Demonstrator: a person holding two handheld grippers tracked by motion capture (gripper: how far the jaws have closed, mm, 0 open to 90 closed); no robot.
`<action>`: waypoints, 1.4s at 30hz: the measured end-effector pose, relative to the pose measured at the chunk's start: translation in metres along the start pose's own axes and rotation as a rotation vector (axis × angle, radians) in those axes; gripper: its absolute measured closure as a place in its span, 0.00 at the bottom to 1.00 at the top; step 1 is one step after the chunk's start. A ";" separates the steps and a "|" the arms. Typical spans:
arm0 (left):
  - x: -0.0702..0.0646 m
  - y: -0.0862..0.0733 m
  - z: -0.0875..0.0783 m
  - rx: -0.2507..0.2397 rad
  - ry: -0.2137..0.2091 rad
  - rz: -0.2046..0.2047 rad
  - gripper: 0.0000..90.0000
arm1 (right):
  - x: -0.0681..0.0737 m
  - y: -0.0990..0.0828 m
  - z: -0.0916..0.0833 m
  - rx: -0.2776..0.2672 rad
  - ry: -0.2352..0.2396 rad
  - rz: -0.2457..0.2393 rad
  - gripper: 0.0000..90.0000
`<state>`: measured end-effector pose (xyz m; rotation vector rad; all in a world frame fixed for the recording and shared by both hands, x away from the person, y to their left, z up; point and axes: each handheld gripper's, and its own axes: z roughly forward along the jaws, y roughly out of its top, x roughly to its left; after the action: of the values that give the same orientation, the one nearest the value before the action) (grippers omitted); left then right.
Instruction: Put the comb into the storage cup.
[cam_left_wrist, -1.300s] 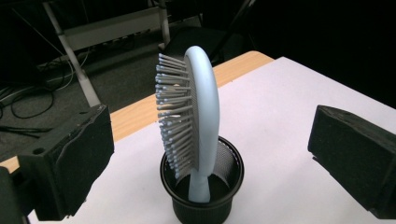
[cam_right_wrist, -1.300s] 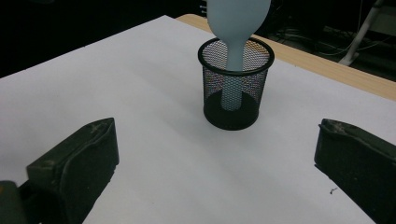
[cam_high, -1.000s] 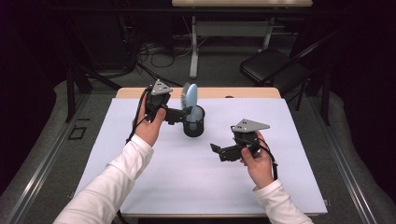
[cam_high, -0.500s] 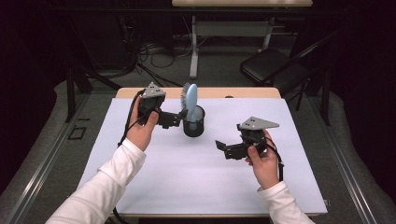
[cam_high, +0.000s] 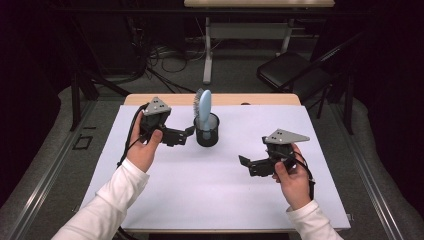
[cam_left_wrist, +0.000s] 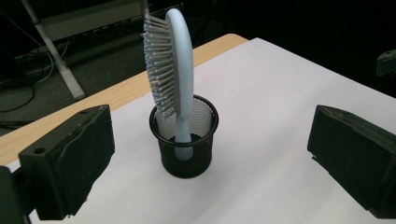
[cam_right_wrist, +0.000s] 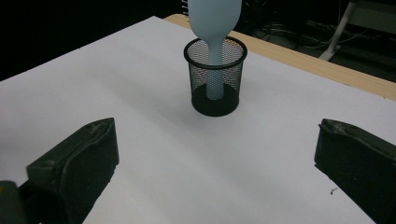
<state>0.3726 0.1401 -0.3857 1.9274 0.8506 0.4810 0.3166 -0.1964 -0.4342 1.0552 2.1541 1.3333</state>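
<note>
Pale blue hairbrush (cam_high: 204, 109) stands handle-down in the black mesh cup (cam_high: 207, 136) mid-worktop (cam_high: 210, 200). The left gripper (cam_high: 189, 131) has backed off (fingers wide, empty), so placement looks done; the right gripper (cam_high: 242, 161) waits well apart, equally wide.

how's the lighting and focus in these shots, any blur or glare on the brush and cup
High view: white table cover evenly lit, dark surroundings, no glare. Left gripper view: hairbrush and mesh cup sharp, soft shadow beside the cup, near jaws slightly soft. Right gripper view: cup crisp, brush top cropped by the frame edge, jaws a little blurred.
</note>
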 end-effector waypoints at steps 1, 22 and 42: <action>0.000 -0.002 -0.002 -0.002 -0.001 -0.004 0.01 | 0.000 -0.001 -0.002 0.002 -0.004 -0.001 0.00; 0.013 -0.051 -0.027 0.007 0.020 -0.069 0.05 | -0.007 -0.034 -0.017 -0.010 -0.024 0.043 0.00; 0.024 -0.104 -0.027 -0.009 -0.010 -0.110 0.05 | -0.016 -0.059 -0.019 0.009 -0.087 0.029 0.00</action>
<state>0.3341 0.2065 -0.4648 1.8628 0.9405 0.4082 0.2913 -0.2352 -0.4786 1.1307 2.0907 1.2669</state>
